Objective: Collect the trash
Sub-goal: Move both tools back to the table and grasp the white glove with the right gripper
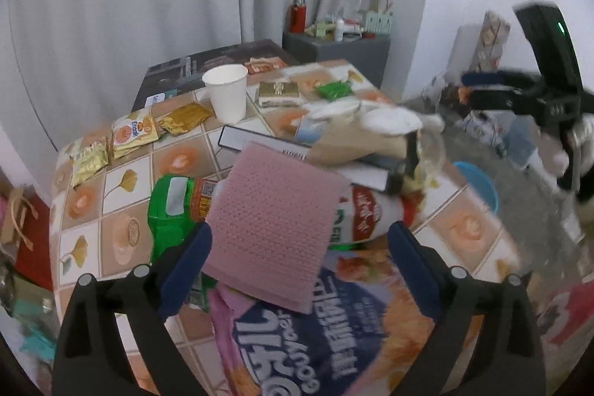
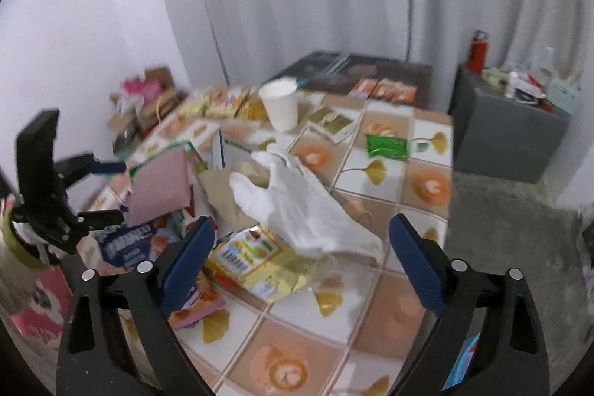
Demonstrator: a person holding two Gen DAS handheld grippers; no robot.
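Left wrist view: left tool (image 1: pixel 299 244) has its jaws wide apart, nothing clamped. The pink sponge (image 1: pixel 274 221) lies between the jaws, tilted on top of the snack bags; contact with the pads not clear, looks loose. Trash pile sits at 6 o'clock on the worktop (image 1: pixel 178 158): green bag (image 1: pixel 172 210), blue-and-orange bag (image 1: pixel 326 329). Paper cup (image 1: pixel 226 91) stands at 11 o'clock, small wrappers (image 1: pixel 130 132) at 10.

Risk: closing here would likely catch the sponge rather than the trash, or knock it off the stack. Frame is blurred, so aim could be off.

Right wrist view: right tool (image 2: pixel 302 247) also spread wide, empty. White plastic bag (image 2: pixel 297 203) and yellow wrapper (image 2: pixel 260 258) lie between the jaws at 12 o'clock.

Risk: the thin bag may slip out or drag the wrapper along. The left tool is close by at 9 o'clock, so a clash looks possible.
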